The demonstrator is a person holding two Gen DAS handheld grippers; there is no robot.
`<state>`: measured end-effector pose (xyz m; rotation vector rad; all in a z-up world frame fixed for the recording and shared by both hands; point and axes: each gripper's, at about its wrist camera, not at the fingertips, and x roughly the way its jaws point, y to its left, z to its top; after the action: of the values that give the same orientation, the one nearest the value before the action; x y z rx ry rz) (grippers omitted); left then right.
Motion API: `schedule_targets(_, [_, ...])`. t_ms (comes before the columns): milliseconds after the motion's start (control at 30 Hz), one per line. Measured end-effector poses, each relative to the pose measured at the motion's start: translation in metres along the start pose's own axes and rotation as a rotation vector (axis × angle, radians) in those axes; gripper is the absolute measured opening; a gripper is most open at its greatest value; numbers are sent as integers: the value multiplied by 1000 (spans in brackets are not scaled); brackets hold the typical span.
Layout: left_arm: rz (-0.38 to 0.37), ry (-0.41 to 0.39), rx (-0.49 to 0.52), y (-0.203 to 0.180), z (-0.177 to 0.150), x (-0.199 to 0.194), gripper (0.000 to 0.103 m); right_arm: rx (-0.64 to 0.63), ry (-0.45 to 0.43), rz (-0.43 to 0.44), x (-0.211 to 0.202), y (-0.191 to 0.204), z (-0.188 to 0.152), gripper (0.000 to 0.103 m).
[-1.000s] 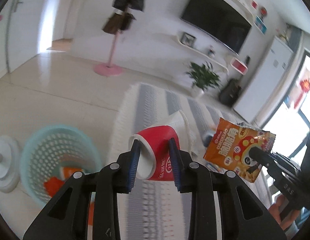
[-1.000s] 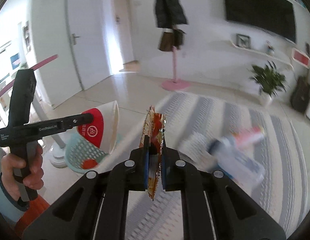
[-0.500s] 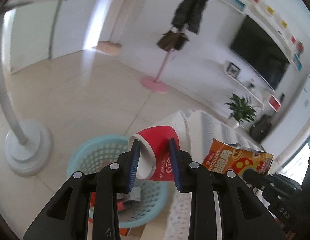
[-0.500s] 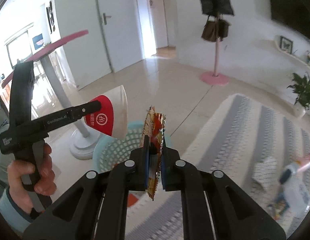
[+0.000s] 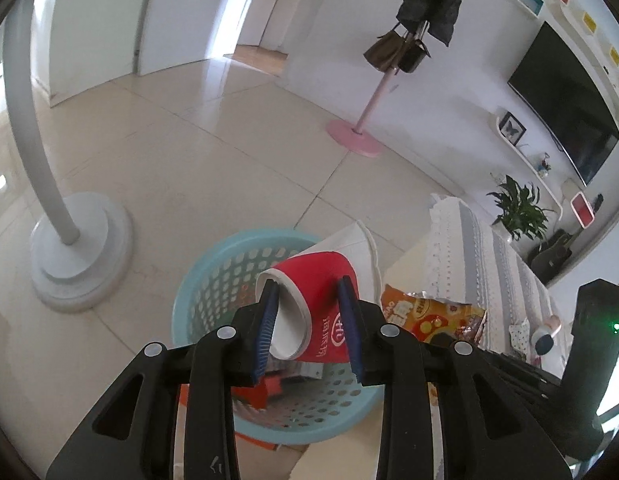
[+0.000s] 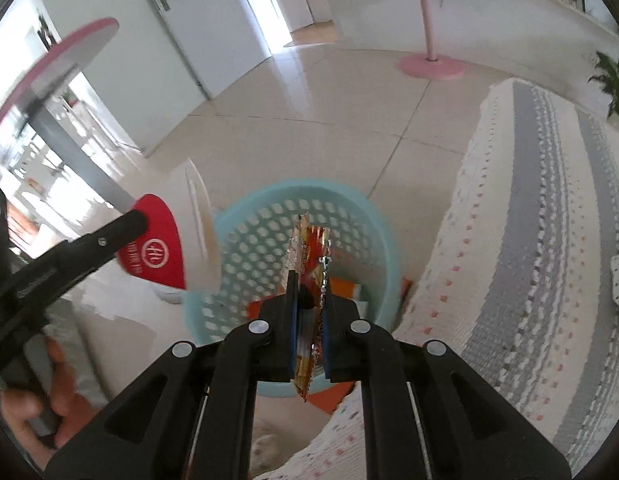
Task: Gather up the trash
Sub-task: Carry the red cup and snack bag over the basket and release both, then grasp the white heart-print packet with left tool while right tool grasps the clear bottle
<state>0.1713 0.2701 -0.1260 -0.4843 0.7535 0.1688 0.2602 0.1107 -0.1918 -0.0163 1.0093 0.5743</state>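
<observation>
My left gripper (image 5: 309, 328) is shut on a red and white paper cup (image 5: 321, 284) and holds it on its side above the light blue perforated basket (image 5: 213, 276). My right gripper (image 6: 309, 320) is shut on an orange snack bag (image 6: 309, 256), edge-on, above the same basket (image 6: 373, 216). The bag also shows in the left wrist view (image 5: 433, 316), and the cup in the right wrist view (image 6: 169, 244). The basket holds some orange and white trash (image 5: 269, 392).
A white lamp stand base (image 5: 77, 248) stands left of the basket. A grey and white striped rug (image 6: 529, 240) lies to its right, with small litter (image 5: 541, 332) on it. A pink coat stand (image 5: 355, 140), a plant (image 5: 517, 208) and a TV (image 5: 561, 92) are further back.
Both grippers moved left off the rug and over the basket, still holding the cup and the bag. The basket is now directly below them.
</observation>
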Motion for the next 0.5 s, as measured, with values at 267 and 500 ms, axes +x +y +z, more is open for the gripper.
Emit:
schedule_targets(267, [-5, -9, -28, 6, 2, -3, 48, -14, 42, -5, 17, 9, -6, 19])
schedule_targets(500, [-36, -33, -5, -9, 1, -8, 48, -2, 10, 8, -3, -2, -11, 29])
